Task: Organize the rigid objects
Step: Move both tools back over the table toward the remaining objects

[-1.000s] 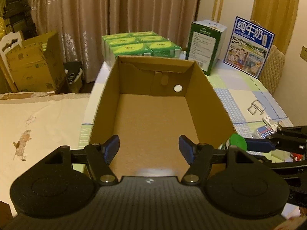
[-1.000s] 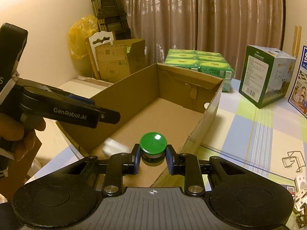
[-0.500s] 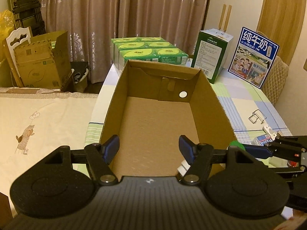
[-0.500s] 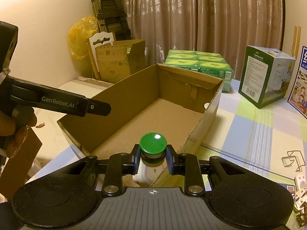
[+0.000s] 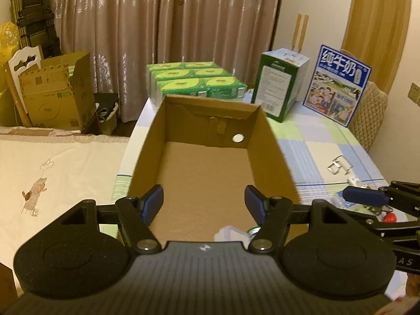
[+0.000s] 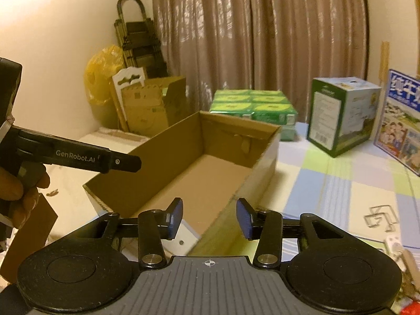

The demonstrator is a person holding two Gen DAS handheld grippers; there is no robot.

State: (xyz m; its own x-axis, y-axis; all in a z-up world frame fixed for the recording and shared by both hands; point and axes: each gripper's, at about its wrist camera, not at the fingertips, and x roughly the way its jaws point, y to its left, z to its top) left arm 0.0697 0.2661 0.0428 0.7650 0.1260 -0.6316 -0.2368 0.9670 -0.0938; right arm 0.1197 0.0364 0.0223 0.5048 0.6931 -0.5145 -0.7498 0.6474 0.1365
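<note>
Right gripper [image 6: 209, 219]: your jaws are opening with nothing between them, poised over the near corner of the cardboard box [image 6: 183, 144], releasing there.
Left gripper [image 5: 203, 204]: spread, empty, over the box's near end.
Bottle [image 5: 231, 233]: a pale shape low behind your left gripper, inside the box; blurred.

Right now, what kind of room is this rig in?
Probably a lived-in home room, used partly for storage: floor-length brown curtains, a table under a pastel checked cloth bearing an open brown cardboard box and green grocery cartons, and a folded step ladder against the wall.
</note>
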